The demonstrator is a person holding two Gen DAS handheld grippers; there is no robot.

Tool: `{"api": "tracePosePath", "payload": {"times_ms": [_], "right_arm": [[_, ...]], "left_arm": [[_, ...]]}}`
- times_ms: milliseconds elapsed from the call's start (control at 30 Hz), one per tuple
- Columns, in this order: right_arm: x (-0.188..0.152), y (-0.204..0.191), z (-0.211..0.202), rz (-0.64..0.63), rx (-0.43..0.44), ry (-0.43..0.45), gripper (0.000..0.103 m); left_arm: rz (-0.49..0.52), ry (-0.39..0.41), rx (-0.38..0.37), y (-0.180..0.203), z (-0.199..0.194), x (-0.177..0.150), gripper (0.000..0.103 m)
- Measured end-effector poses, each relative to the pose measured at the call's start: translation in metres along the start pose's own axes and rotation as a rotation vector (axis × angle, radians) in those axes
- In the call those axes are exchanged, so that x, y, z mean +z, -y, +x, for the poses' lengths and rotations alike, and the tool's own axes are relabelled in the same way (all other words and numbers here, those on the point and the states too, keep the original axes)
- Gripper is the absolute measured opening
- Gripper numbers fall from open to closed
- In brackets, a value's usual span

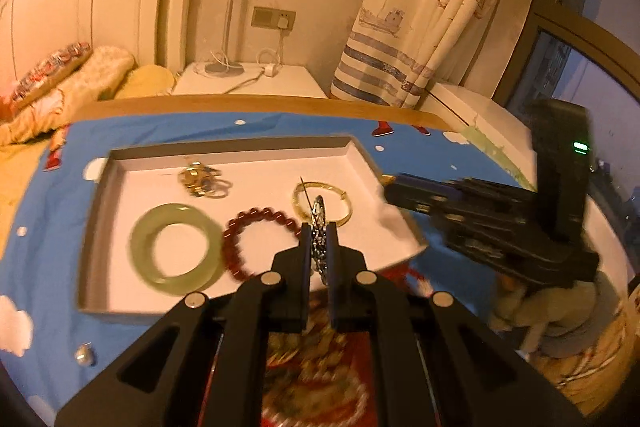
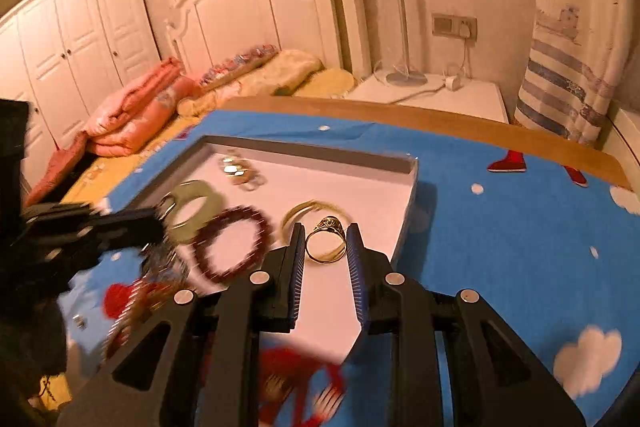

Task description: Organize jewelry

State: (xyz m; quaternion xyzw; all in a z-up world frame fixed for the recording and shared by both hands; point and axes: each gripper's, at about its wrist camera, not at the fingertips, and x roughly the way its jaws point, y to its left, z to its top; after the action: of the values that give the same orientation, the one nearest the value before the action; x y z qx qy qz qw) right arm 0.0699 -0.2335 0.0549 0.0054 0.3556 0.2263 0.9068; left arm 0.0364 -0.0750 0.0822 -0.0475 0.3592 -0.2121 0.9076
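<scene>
My left gripper [image 1: 319, 231] is shut on a silver filigree ornament [image 1: 319, 223], held edge-on with a thin pin sticking up, above the near edge of the white tray [image 1: 236, 151]. In the right wrist view my right gripper [image 2: 325, 231] is shut on a gold ring [image 2: 326, 242] over the tray's right part [image 2: 404, 223]. In the tray lie a green jade bangle [image 1: 176, 249], a dark red bead bracelet [image 1: 256, 239], a gold bangle [image 1: 322, 203] and a cluster of gold rings [image 1: 202, 181]. The right gripper [image 1: 394, 191] reaches in from the tray's right side.
The tray sits on a blue cloth with clouds [image 2: 500, 227] over a wooden table edge [image 2: 440, 117]. A small silver piece [image 1: 85, 355] lies on the cloth left of my left gripper. A bed, a nightstand and a curtain stand behind. Red patterned items lie under both grippers.
</scene>
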Motion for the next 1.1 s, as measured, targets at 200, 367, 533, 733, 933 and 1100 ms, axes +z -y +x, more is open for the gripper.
{"api": "tracePosePath", "payload": {"times_ms": [200, 367, 533, 733, 933, 1100], "right_arm": [[0.019, 0.014, 0.047, -0.021, -0.025, -0.080, 0.025], [0.026, 0.018, 0.066, -0.061, -0.042, -0.104, 0.025], [0.031, 0.016, 0.077, -0.104, -0.060, -0.114, 0.025], [0.033, 0.017, 0.078, -0.092, -0.053, -0.119, 0.026], [0.027, 0.022, 0.055, -0.036, -0.032, -0.085, 0.027], [0.011, 0.012, 0.020, -0.011, 0.000, -0.031, 0.033]], "left_arm": [[0.017, -0.039, 0.007, 0.011, 0.035, 0.010, 0.006], [-0.003, -0.080, 0.062, -0.009, 0.064, 0.030, 0.006], [-0.003, -0.125, 0.144, -0.026, 0.095, 0.050, 0.006], [-0.009, -0.160, 0.239, -0.035, 0.111, 0.057, 0.040], [-0.031, -0.047, 0.315, -0.040, 0.066, 0.054, 0.079], [-0.023, 0.057, 0.482, -0.046, 0.015, 0.042, 0.096]]}}
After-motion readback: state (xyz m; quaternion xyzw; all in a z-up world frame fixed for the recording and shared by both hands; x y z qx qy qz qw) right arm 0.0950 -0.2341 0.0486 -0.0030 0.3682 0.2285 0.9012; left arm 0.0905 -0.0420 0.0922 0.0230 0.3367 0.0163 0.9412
